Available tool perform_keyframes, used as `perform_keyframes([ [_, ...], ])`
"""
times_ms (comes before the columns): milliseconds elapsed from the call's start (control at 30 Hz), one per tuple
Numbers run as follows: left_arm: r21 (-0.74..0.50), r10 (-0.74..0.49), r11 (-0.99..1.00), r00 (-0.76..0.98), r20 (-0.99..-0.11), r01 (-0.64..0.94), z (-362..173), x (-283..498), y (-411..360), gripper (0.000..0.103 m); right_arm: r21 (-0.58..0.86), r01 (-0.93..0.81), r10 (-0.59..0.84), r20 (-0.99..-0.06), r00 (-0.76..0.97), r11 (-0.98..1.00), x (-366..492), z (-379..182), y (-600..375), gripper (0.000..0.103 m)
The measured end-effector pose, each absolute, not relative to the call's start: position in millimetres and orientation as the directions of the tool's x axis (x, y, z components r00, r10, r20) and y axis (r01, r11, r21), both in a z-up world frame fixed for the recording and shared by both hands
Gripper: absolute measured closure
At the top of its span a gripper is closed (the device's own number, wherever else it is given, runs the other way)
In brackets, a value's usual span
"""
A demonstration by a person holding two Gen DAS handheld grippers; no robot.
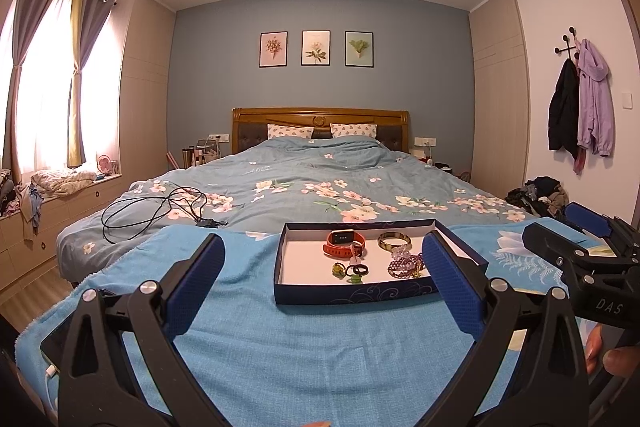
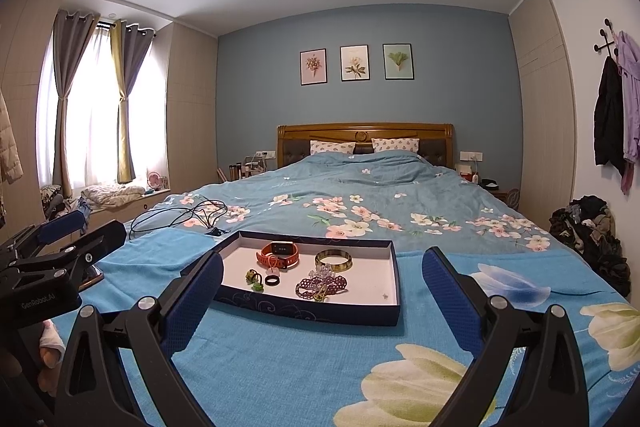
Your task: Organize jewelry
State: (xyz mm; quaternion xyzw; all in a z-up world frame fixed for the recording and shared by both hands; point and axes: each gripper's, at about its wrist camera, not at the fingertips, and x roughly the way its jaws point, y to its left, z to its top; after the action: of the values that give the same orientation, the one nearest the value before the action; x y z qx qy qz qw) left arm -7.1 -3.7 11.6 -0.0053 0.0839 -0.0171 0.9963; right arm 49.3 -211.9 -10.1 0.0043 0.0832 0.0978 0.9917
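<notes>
Bed (image 1: 320,179): fills the middle of both views, floral blue cover, wooden headboard at centre.
Towel (image 1: 280,347): bright blue, spread across the lower frame, under the box.
Left gripper (image 1: 323,279): low in its view, fingers spread wide, holding nothing.
Right gripper (image 2: 323,287): low in its view, fingers spread wide, holding nothing.
Box (image 2: 304,311): shallow, dark blue walls, white floor, lower centre on the towel.
Cable (image 1: 156,215): black, looped on the cover, centre left.
Watch (image 2: 280,254): orange strap, back of the box.
Bangle (image 2: 333,259): gold, right of the watch.
Bead bracelet (image 2: 322,285): purple, front right of the box.
Rings (image 2: 264,281): small cluster, front left of the box.
</notes>
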Motion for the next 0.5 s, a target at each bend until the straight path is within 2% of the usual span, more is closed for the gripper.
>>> perform_keyframes([
  [500,-0.018,-0.035,0.999,0.985,-0.171,0.032,10.5,-6.9,-4.7,0.006,0.024,-0.195,0.196,-0.166,0.966,0.981,51.4,-10.3,-213.1,0.007],
])
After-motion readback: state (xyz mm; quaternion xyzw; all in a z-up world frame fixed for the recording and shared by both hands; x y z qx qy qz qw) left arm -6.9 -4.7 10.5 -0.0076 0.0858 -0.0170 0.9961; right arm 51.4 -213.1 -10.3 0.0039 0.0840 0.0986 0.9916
